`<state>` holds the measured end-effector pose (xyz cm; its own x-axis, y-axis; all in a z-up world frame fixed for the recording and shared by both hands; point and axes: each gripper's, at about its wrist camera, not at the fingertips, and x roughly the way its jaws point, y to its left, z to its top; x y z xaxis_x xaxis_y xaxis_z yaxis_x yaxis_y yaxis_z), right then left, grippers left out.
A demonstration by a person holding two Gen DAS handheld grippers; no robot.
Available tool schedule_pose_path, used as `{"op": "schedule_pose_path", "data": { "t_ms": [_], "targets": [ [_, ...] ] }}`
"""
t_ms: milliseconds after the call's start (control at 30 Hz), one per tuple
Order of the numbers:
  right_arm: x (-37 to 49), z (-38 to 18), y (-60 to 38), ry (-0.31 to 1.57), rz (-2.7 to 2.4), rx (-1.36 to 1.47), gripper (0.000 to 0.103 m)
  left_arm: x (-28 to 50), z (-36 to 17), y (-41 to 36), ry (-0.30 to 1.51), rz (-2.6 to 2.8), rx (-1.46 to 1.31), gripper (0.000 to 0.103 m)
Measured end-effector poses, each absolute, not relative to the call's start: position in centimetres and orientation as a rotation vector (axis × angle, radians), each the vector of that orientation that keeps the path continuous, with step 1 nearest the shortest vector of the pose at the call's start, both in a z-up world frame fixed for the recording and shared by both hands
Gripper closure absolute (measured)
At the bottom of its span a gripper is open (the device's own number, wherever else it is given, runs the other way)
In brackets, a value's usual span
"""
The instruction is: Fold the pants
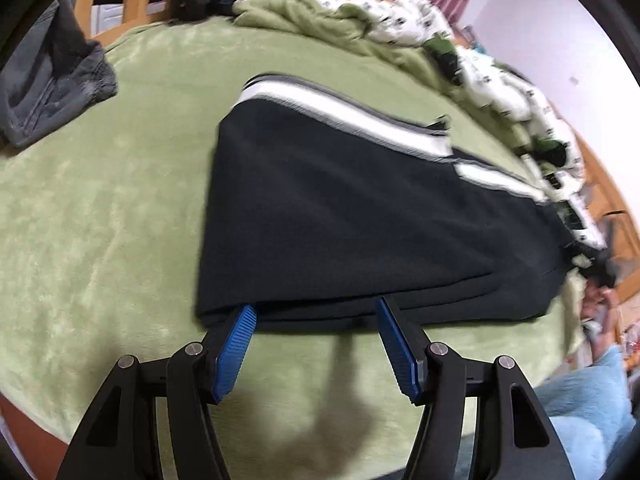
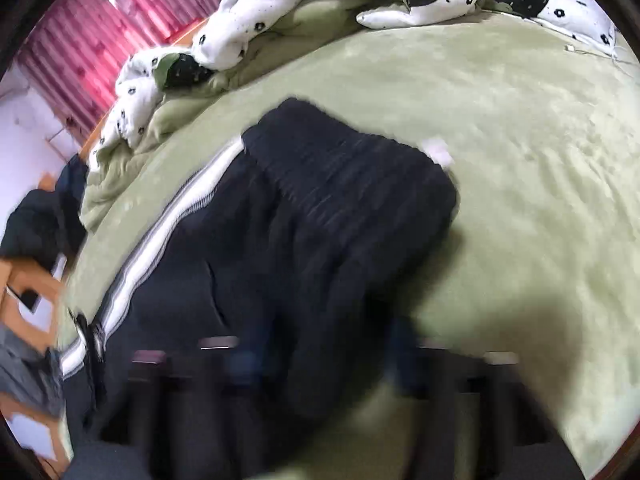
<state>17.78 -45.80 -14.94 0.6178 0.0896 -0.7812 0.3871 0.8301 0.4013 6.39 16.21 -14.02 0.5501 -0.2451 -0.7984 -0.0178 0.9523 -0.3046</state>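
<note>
Left tool [image 1: 316, 320] straddles the folded pants' [image 1: 360, 216] near edge.

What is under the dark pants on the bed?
The dark pants lie flat on the green blanket, which shows all around them. Along the near edge another dark layer of the pants shows. Whatever else lies beneath the fabric is covered.

Dark navy pants [image 1: 360, 216] with a white side stripe lie folded flat on the green bed cover, the stripe along the far edge and the folded edge along the near side.
</note>
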Motion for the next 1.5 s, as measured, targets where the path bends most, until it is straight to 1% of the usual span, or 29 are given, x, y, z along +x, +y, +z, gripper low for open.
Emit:
{"op": "schedule_pose_path", "data": {
  "t_ms": [67, 133, 200, 267, 333, 400, 433, 567, 667, 700, 767, 833, 933, 967, 1000, 1033, 1100, 1133, 1300, 1433, 1500],
  "targets": [
    [18.4, -12.3, -45.8, 0.83, -0.133, 0.501, 0.072, 6.2, -14.1, 16.4, 0.973, -0.143, -0.314, 0.043],
    [17.9, -10.3, -46.6, 0.756, -0.061, 0.518, 0.07, 6.1, -14.0, 16.6, 0.961, -0.142, -0.328, 0.043],
    [18.3, -10.9, -46.7, 0.799, -0.072, 0.53, 0.067, 5.7, -14.0, 17.0, 0.94, -0.138, -0.366, 0.043],
    [19.1, -12.9, -46.0, 0.926, -0.107, 0.428, 0.065, 5.0, -13.8, 17.3, 0.915, -0.148, -0.395, 0.043],
    [18.6, -14.7, -46.1, 1.01, -0.105, 0.394, 0.053, 4.1, -13.5, 17.8, 0.89, -0.133, -0.395, 0.043],
    [16.8, -15.0, -46.6, 0.983, -0.105, 0.389, 0.051, 3.5, -13.3, 18.4, 0.867, -0.113, -0.411, 0.043],
    [15.9, -14.8, -46.6, 0.978, -0.119, 0.378, 0.047, 3.1, -13.3, 19.1, 0.845, -0.113, -0.446, 0.043],
    [12.8, -13.2, -46.4, 0.972, -0.149, 0.335, 0.047, 2.9, -13.9, 21.3, 0.831, -0.086, -0.562, 0.043],
    [11.3, -11.1, -45.3, 0.958, -0.183, 0.264, 0.047, 3.9, -15.6, 22.2, 0.847, -0.136, -0.681, 0.043],
    [10.9, -10.3, -44.8, 0.945, -0.192, 0.234, 0.047, 4.2, -16.2, 22.3, 0.848, -0.156, -0.723, 0.038],
    [10.5, -8.5, -43.7, 0.917, -0.178, 0.199, 0.047, 4.6, -17.5, 22.4, 0.824, -0.187, -0.824, 0.035],
    [10.0, -6.9, -42.0, 0.898, -0.151, 0.177, 0.047, 4.9, -18.7, 22.7, 0.796, -0.204, -0.93, 0.035],
    [9.6, -5.0, -39.1, 0.883, -0.111, 0.143, 0.047, 5.5, -19.0, 22.4, 0.775, -0.186, -0.964, 0.038],
    [9.9, -4.7, -38.2, 0.877, -0.099, 0.132, 0.047, 5.8, -18.9, 22.1, 0.777, -0.167, -0.962, 0.044],
    [9.9, -4.0, -37.0, 0.868, -0.082, 0.115, 0.047, 6.0, -18.9, 21.9, 0.784, -0.148, -0.954, 0.055],
    [9.9, -3.6, -36.1, 0.859, -0.07, 0.105, 0.047, 6.2, -18.8, 21.8, 0.785, -0.139, -0.947, 0.063],
    [9.9, -2.7, -33.9, 0.835, -0.038, 0.09, 0.047, 6.2, -18.0, 21.6, 0.768, -0.118, -0.904, 0.084],
    [10.1, -2.5, -32.9, 0.828, -0.025, 0.08, 0.047, 6.2, -17.0, 21.3, 0.748, -0.124, -0.865, 0.088],
    [10.0, -2.2, -29.3, 0.801, -0.003, 0.026, 0.047, 6.8, -8.9, 15.5, 0.682, -0.101, -0.492, 0.09],
    [9.2, -2.3, -28.8, 0.802, 0.029, 0.055, 0.047, 8.5, -4.1, 9.2, 0.628, -0.321, -0.4, 0.09],
    [8.9, -2.3, -29.1, 0.797, 0.034, 0.06, 0.047, 9.3, -3.4, 6.0, 0.629, -0.462, -0.385, 0.09]
  ]
}}
